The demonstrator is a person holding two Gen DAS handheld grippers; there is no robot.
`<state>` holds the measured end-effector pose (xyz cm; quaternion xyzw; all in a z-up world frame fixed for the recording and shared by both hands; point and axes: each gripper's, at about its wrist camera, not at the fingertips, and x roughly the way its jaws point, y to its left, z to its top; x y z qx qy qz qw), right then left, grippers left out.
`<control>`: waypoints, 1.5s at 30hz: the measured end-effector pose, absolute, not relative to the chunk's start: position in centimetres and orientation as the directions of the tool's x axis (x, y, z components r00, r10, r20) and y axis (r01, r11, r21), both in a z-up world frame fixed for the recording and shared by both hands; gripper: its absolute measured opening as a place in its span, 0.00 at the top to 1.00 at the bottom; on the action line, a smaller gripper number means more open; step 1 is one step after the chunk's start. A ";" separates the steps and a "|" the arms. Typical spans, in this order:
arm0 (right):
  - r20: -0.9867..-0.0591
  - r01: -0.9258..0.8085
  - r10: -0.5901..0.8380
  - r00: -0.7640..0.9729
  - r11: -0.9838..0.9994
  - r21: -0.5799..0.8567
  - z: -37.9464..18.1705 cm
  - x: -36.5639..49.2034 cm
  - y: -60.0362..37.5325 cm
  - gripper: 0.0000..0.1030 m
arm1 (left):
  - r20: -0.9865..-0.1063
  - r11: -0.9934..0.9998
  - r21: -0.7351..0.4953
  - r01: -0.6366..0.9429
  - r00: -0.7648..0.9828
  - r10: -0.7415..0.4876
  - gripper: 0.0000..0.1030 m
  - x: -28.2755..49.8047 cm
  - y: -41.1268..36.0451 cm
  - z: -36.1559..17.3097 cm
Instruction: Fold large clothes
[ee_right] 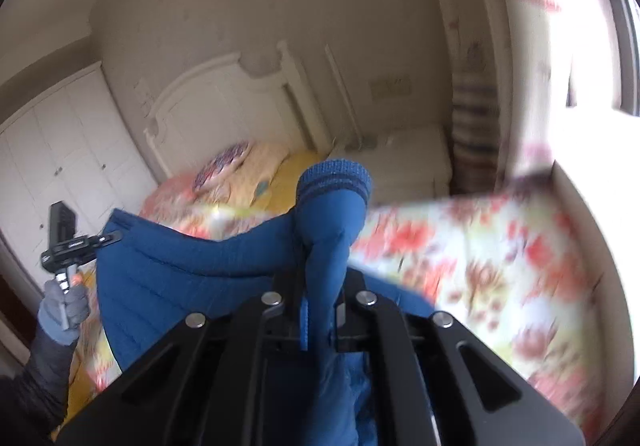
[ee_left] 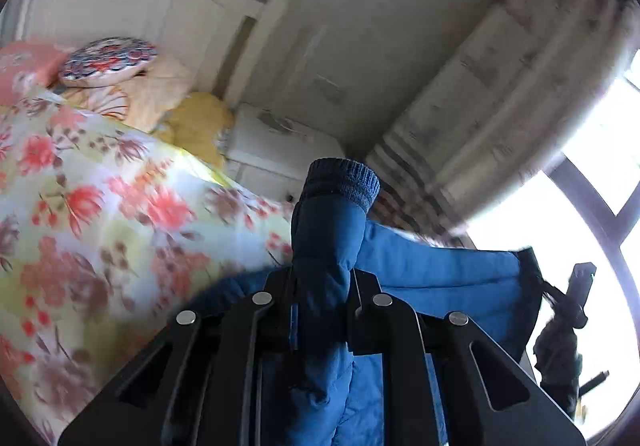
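Note:
A blue padded jacket (ee_left: 440,270) hangs lifted above the bed. My left gripper (ee_left: 324,286) is shut on one sleeve; the ribbed knit cuff (ee_left: 340,181) sticks up past the fingers. My right gripper (ee_right: 320,286) is shut on the other sleeve, its cuff (ee_right: 334,179) standing above the fingers too. The jacket body (ee_right: 180,274) stretches between both grippers. The right gripper (ee_left: 576,298) shows at the far right of the left wrist view. The left gripper (ee_right: 68,242), held in a gloved hand, shows at the left of the right wrist view.
A bed with a floral quilt (ee_left: 100,213) lies below, with pillows (ee_left: 108,61) and a yellow blanket (ee_left: 200,121) near the white headboard (ee_right: 224,97). A white nightstand (ee_left: 276,149), striped curtain (ee_right: 476,125), bright window (ee_left: 600,205) and white wardrobe (ee_right: 60,149) surround it.

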<state>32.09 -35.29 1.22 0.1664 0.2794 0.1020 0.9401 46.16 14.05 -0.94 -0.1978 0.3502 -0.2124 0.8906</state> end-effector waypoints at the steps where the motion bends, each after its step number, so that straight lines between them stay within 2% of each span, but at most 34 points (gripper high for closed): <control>1: -0.498 -0.073 0.274 0.822 0.920 0.385 1.2 32.9 -35.8 0.94 | -0.569 0.839 -0.503 0.209 0.650 -0.504 0.85 47.7 14.1 -1.7; 3: -0.545 -0.010 0.270 0.793 0.902 0.432 -0.4 35.4 -36.8 0.94 | -0.646 0.844 -0.519 0.130 0.587 -0.488 0.85 51.0 13.5 -5.3; 5: -0.649 0.083 0.234 0.724 0.904 0.419 -4.7 38.3 -36.8 0.94 | -0.736 0.898 -0.435 0.072 0.546 -0.400 0.85 53.0 12.1 -10.4; 7: -0.730 0.173 0.206 0.651 0.897 0.407 -10.7 40.2 -36.9 0.94 | -0.769 0.923 -0.381 0.048 0.538 -0.346 0.83 53.6 11.0 -14.4; 8: -0.741 0.195 0.205 0.639 0.889 0.414 -12.6 40.5 -36.9 0.93 | -0.763 0.915 -0.402 0.030 0.542 -0.353 0.83 53.5 11.2 -15.5; 11: -0.690 0.231 0.273 0.671 0.807 0.544 -15.1 39.7 -38.3 0.93 | -0.727 0.902 -0.428 0.050 0.574 -0.376 0.83 52.8 12.0 -13.8; 15: -0.648 0.163 0.254 0.718 0.844 0.512 -11.3 39.0 -37.9 0.93 | -0.708 0.916 -0.390 0.095 0.605 -0.364 0.83 52.5 11.5 -11.1; 17: -0.635 0.155 0.237 0.735 0.854 0.497 -10.4 39.2 -37.6 0.93 | -0.737 0.926 -0.372 0.063 0.586 -0.335 0.83 53.1 11.1 -12.8; 19: -0.701 0.198 0.190 0.688 0.880 0.432 -12.3 40.3 -37.3 0.90 | -0.784 0.936 -0.352 0.024 0.538 -0.309 0.68 53.8 10.5 -15.5; 20: -0.741 0.221 0.188 0.644 0.882 0.416 -14.1 40.9 -37.1 0.85 | -0.774 0.927 -0.376 0.009 0.547 -0.319 0.66 53.9 11.0 -15.9; 21: -0.746 0.237 0.215 0.630 0.862 0.449 -15.5 41.0 -37.2 0.83 | -0.767 0.922 -0.387 -0.001 0.555 -0.321 0.62 53.9 11.4 -15.7; 22: -0.739 0.239 0.211 0.640 0.859 0.452 -15.4 40.7 -37.4 0.79 | -0.765 0.924 -0.383 -0.011 0.564 -0.311 0.54 53.8 11.7 -15.3; 23: -0.746 0.244 0.185 0.640 0.872 0.425 -14.8 40.4 -37.2 0.74 | -0.766 0.932 -0.363 -0.023 0.576 -0.284 0.50 53.6 11.8 -14.8; 25: -0.766 0.230 0.135 0.629 0.909 0.349 -13.2 39.8 -36.6 0.47 | -0.724 0.962 -0.271 -0.039 0.667 -0.177 0.45 52.2 11.8 -12.1; 26: -0.758 0.214 0.120 0.641 0.921 0.327 -12.1 39.4 -36.2 0.44 | -0.690 0.971 -0.233 -0.047 0.712 -0.130 0.37 51.6 11.7 -10.8; 27: -0.740 0.200 0.092 0.667 0.934 0.296 -10.5 38.9 -35.7 0.43 | -0.632 0.981 -0.184 -0.056 0.771 -0.074 0.10 50.4 11.0 -8.9; 28: -0.720 0.189 0.066 0.691 0.945 0.268 -9.2 38.5 -35.0 0.42 | -0.590 0.987 -0.153 -0.049 0.805 -0.052 0.04 49.7 9.9 -7.3; 30: -0.684 0.141 0.058 0.727 0.962 0.233 -6.8 38.5 -33.4 0.41 | -0.570 0.993 -0.115 0.028 0.817 -0.088 0.04 49.2 6.9 -5.2; 33: -0.670 0.031 0.108 0.735 0.981 0.192 -4.9 39.8 -29.1 0.40 | -0.638 0.995 0.008 0.101 0.766 -0.072 0.04 50.3 0.5 -4.8; 35: -0.685 -0.024 0.140 0.715 0.984 0.176 -4.9 41.0 -26.1 0.40 | -0.692 0.989 0.023 0.148 0.716 -0.091 0.04 51.2 -2.3 -6.2; 38: -0.729 -0.088 0.113 0.675 0.993 0.072 -6.1 43.2 -21.1 0.40 | -0.763 0.983 0.017 0.183 0.638 -0.106 0.04 52.4 -5.0 -9.1; 42: -0.800 -0.143 0.058 0.597 0.989 -0.034 -9.7 45.0 -17.7 0.44 | -0.812 0.975 0.084 0.207 0.581 -0.053 0.04 53.2 -6.6 -13.4; 45: -0.817 -0.138 0.075 0.572 0.990 -0.005 -11.5 45.5 -17.6 0.44 | -0.818 0.978 0.081 0.194 0.574 -0.046 0.04 53.5 -6.7 -14.7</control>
